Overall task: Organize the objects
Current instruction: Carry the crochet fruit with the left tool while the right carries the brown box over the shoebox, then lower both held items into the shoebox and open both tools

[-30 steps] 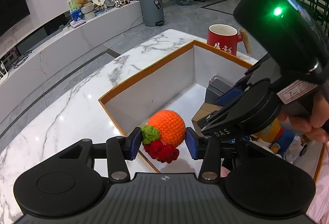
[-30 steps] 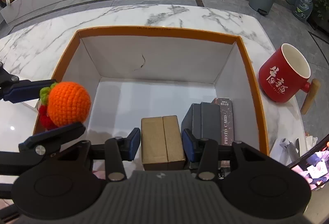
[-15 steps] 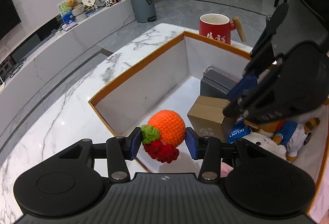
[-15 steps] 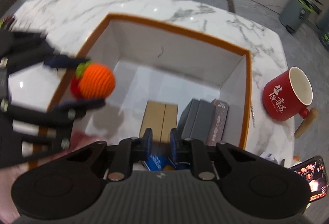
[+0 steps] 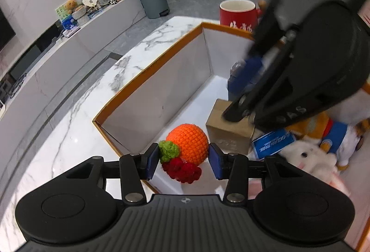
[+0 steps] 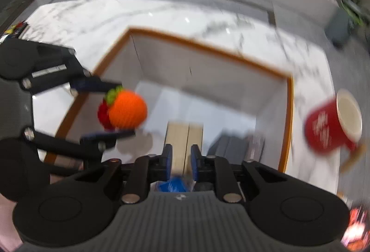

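Observation:
My left gripper point(image 5: 183, 158) is shut on a crocheted orange fruit toy point(image 5: 188, 144) with a green leaf and red berries, held over the near left corner of the orange-rimmed white box point(image 5: 148, 71). In the right wrist view the toy point(image 6: 127, 110) hangs between the left gripper's fingers point(image 6: 99, 87). My right gripper point(image 6: 180, 159) is above the box point(image 6: 208, 48), its jaws nearly closed with nothing between them, over a brown carton point(image 6: 185, 136). The right wrist view is blurred.
Inside the box lie the brown carton point(image 5: 229, 131), a dark grey case point(image 6: 231, 147), a blue packet point(image 5: 270, 143) and a plush toy point(image 5: 312, 154). A red mug point(image 5: 238, 13) stands on the marble table point(image 5: 69, 136) beyond the box's far side.
My right gripper has closed most of the way and risen up and back from the box, swinging quickly. My left gripper has kept its hold on the fruit toy and shifted slightly.

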The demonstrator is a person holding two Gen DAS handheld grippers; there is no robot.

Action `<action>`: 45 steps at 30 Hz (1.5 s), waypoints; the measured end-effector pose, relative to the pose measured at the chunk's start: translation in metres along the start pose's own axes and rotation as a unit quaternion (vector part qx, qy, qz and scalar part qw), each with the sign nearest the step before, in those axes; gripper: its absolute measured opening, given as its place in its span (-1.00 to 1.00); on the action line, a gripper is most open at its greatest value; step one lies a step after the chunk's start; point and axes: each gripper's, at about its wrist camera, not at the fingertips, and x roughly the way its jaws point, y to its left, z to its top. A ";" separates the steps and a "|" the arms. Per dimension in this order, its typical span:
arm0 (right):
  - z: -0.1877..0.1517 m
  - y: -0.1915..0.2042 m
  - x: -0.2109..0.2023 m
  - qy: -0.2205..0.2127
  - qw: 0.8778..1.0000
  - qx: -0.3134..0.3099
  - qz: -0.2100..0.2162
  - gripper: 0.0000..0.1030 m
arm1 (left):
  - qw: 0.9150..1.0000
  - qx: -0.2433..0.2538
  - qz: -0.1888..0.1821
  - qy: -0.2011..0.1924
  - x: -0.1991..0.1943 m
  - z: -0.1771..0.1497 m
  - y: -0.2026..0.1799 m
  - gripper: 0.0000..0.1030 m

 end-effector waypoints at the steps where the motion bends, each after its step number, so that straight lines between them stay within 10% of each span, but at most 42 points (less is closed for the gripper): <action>1: 0.005 0.001 0.003 0.000 1.000 -0.026 0.009 -0.20 | 1.000 0.002 -0.007 0.006 0.002 0.000 0.002 0.01; 13: 0.029 0.009 0.050 0.045 0.978 -0.202 0.033 -0.14 | 0.998 0.041 -0.047 0.019 0.015 -0.005 0.013 0.02; 15: 0.030 0.007 0.050 0.053 0.977 -0.201 0.039 -0.39 | 0.997 0.050 -0.053 0.019 0.018 -0.006 0.010 0.02; 27: 0.032 -0.002 0.053 0.094 0.980 -0.169 0.054 -0.36 | 0.992 0.078 -0.090 0.047 0.039 0.000 -0.001 0.02; 45: 0.021 -0.012 0.014 0.017 0.992 -0.120 0.022 -0.30 | 0.970 0.011 -0.171 0.171 0.089 0.020 0.006 0.04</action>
